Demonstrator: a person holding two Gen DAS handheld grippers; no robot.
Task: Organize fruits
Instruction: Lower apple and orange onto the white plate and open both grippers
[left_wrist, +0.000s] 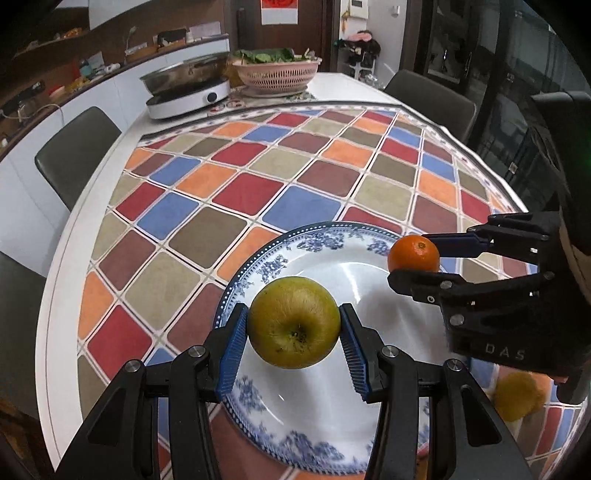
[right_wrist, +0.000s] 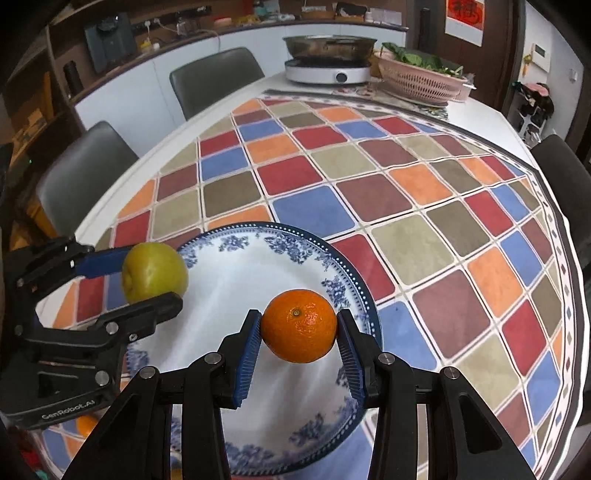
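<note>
Gripping a yellow-green apple (left_wrist: 294, 322) between their blue ribbed pads, the left tongs (left_wrist: 293, 345) held the fruit above the near-left part of a white plate (left_wrist: 369, 280) with a blue floral rim; the apple's stem dimple faced the left wrist camera. In the right wrist view the same apple (right_wrist: 155, 272) hung over the plate's (right_wrist: 236, 280) left edge, clamped by the left tongs (right_wrist: 147, 280) reaching in from the left.

The right tongs (right_wrist: 299, 338) were closed on a small orange (right_wrist: 299, 325), pads pressing both its sides, and carried it over the right half of the plate. From the left wrist camera that orange (left_wrist: 413, 254) sat near the plate's far-right rim, pinched by the right tongs (left_wrist: 415, 258) entering from the right.

A further yellowish-orange fruit (left_wrist: 521, 395) lay blurred on the cloth by the plate's right side (too soft to name).

The plate rested on a tablecloth (left_wrist: 236, 192) of red, blue, orange and olive squares covering a white worktop (left_wrist: 55, 302). At the far end stood a steel pan on a white cooker (left_wrist: 188, 99) and a pink basket (left_wrist: 277, 75) of leafy greens. Grey chairs (right_wrist: 218, 79) ringed the worktop.
</note>
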